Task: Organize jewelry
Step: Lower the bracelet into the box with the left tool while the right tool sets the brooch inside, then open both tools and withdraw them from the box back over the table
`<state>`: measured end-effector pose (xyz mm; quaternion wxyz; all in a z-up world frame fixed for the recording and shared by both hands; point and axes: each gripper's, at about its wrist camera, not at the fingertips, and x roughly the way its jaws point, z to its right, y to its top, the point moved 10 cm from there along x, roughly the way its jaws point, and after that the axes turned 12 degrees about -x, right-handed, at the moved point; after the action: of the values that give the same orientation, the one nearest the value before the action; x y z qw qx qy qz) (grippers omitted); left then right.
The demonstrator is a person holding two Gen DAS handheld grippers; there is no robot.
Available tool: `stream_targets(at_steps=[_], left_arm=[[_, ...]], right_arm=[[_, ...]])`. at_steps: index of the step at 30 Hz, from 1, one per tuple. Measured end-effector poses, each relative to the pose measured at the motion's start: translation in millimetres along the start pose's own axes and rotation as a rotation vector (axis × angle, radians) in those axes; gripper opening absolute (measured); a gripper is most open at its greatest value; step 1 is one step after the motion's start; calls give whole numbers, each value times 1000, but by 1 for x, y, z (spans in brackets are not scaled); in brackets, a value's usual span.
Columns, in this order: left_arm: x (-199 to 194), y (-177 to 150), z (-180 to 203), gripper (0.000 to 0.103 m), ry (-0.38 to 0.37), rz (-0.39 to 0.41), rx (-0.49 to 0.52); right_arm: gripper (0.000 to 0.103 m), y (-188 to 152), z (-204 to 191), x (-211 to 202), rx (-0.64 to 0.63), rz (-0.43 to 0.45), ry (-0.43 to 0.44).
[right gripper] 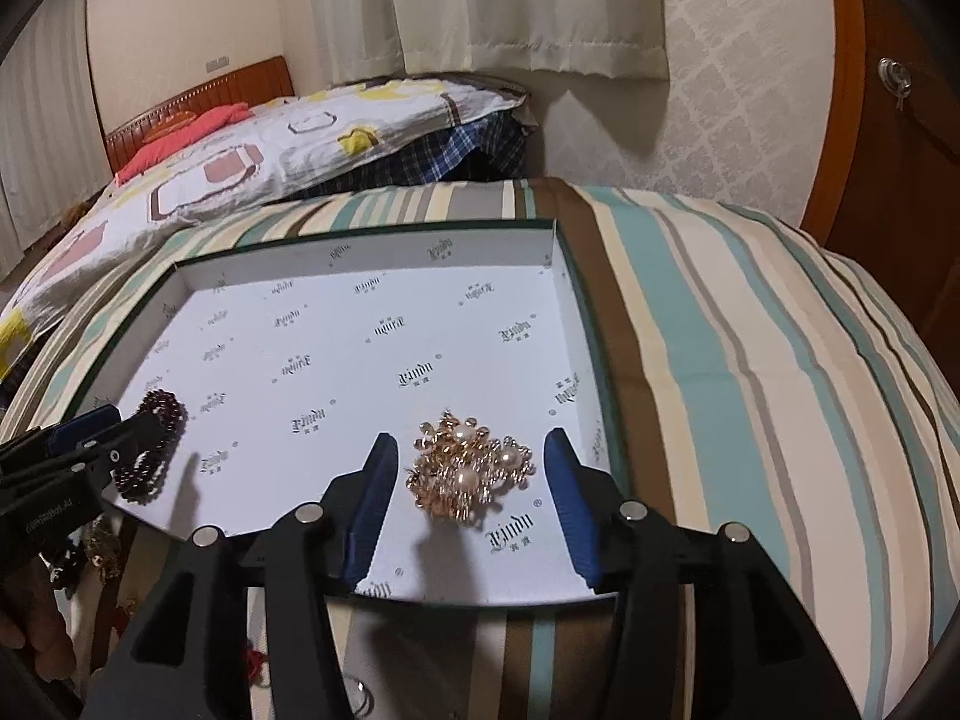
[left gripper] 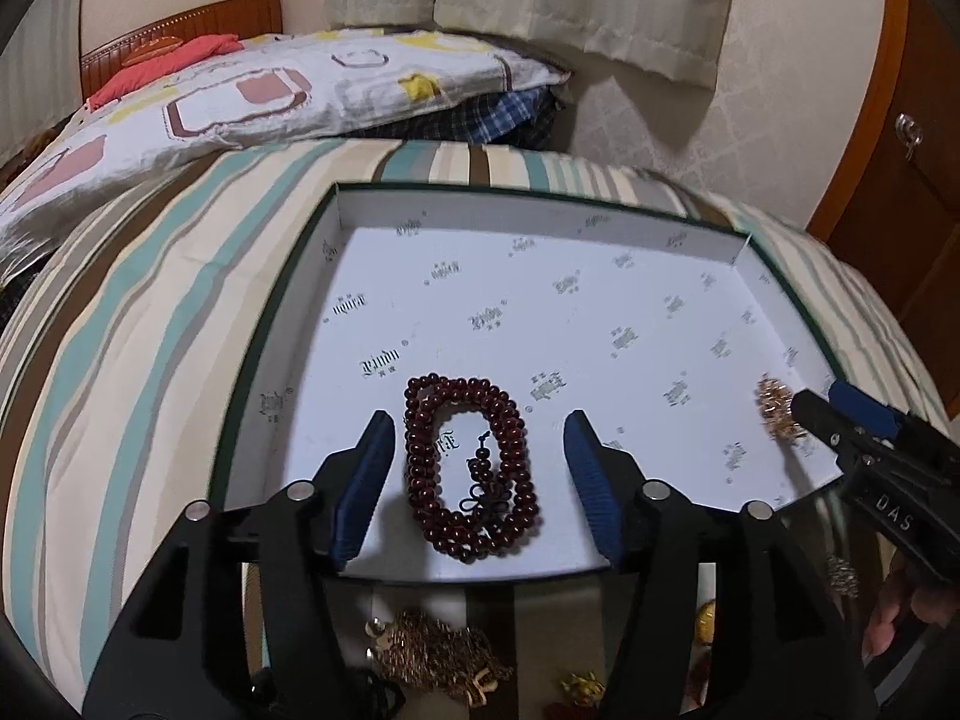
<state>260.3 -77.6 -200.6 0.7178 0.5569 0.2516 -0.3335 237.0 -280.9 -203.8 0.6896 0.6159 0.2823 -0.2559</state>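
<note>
A shallow white box lid [left gripper: 600, 324] printed with logos lies on a striped bed. A coiled dark red bead strand [left gripper: 471, 468] rests inside it between the fingers of my left gripper [left gripper: 477, 426], which stands open with its pads clear of the beads. At the lid's right side lies a gold and pearl piece [right gripper: 471, 468], between the blue pads of my right gripper [right gripper: 471, 447], also open and not touching it. The right gripper [left gripper: 840, 414] shows at the right edge of the left wrist view, the left gripper [right gripper: 114, 426] at the left of the right wrist view by the red beads [right gripper: 150, 450].
More jewelry lies on the bed in front of the lid: a gold chain pile [left gripper: 438, 654] and small coloured pieces [left gripper: 582, 687]. A patterned quilt [left gripper: 240, 90] and checked cloth are heaped behind the lid. A wooden cabinet [right gripper: 900, 168] stands at the right. A hand [left gripper: 912, 612] holds the right gripper.
</note>
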Motion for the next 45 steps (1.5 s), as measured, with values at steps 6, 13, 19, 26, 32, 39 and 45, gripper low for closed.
stream_targets(at_steps=[6, 13, 19, 26, 32, 39, 45], left_arm=[[-35, -4, -5, 61, -16, 73, -33], [-76, -27, -18, 61, -10, 134, -41], [-100, -51, -24, 65, 2, 158, -32], [-113, -81, -29, 65, 18, 144, -38], [-119, -95, -37, 65, 21, 131, -59], [-117, -101, -36, 66, 24, 116, -53], [-111, -104, -38, 67, 27, 95, -62]], right_arm=[[51, -7, -2, -32, -12, 56, -25], [51, -36, -16, -72, -30, 107, -32], [51, -60, -30, -92, -39, 124, -16], [51, -81, -36, -100, -20, 110, 11], [51, -92, -48, -102, -16, 104, 46], [64, -101, -68, -94, -64, 64, 78], [65, -113, -76, -82, -80, 1, 102]])
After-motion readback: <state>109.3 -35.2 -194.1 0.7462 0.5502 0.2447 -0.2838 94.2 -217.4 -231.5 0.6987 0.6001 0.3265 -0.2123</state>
